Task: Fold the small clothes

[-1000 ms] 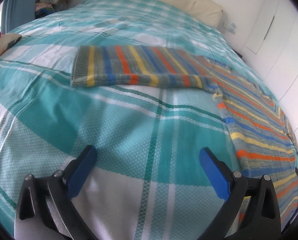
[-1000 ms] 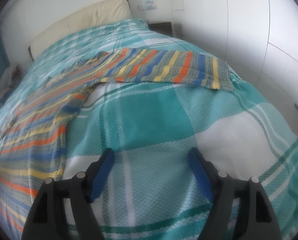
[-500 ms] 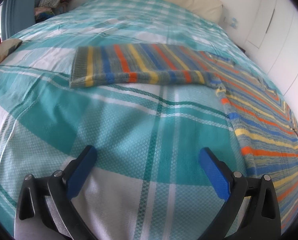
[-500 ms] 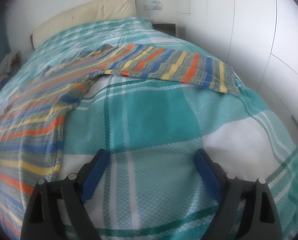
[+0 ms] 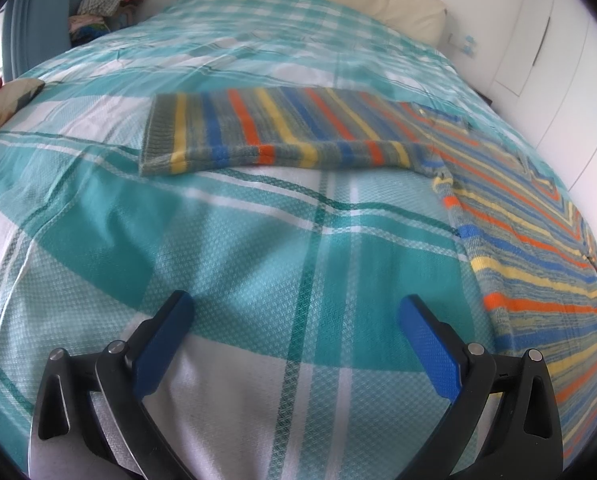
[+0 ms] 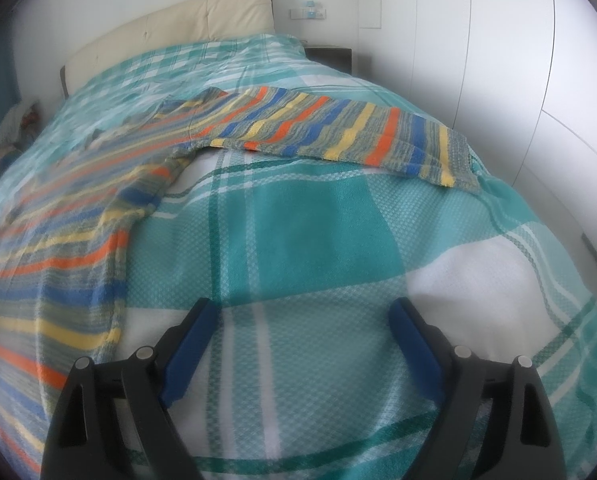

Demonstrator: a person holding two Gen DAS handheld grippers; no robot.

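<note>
A: Where is the striped sweater (image 5: pixel 290 132)?
B: Flat on the checked bedspread (image 5: pixel 258 240), beyond both grippers.
A: The tongs?
B: Left gripper (image 5: pixel 294 312) gapes empty; right gripper (image 6: pixel 302 316), jaws just widened, holds nothing.

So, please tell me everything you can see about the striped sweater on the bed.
The striped sweater is a knit garment with grey-green, blue, orange and yellow stripes. It lies flat on the teal checked bedspread, unfolded. One sleeve stretches straight out sideways in the left wrist view, the other in the right wrist view, each ending in a ribbed cuff. Only the bedspread touches it; neither gripper does. The hem is out of view.
</note>
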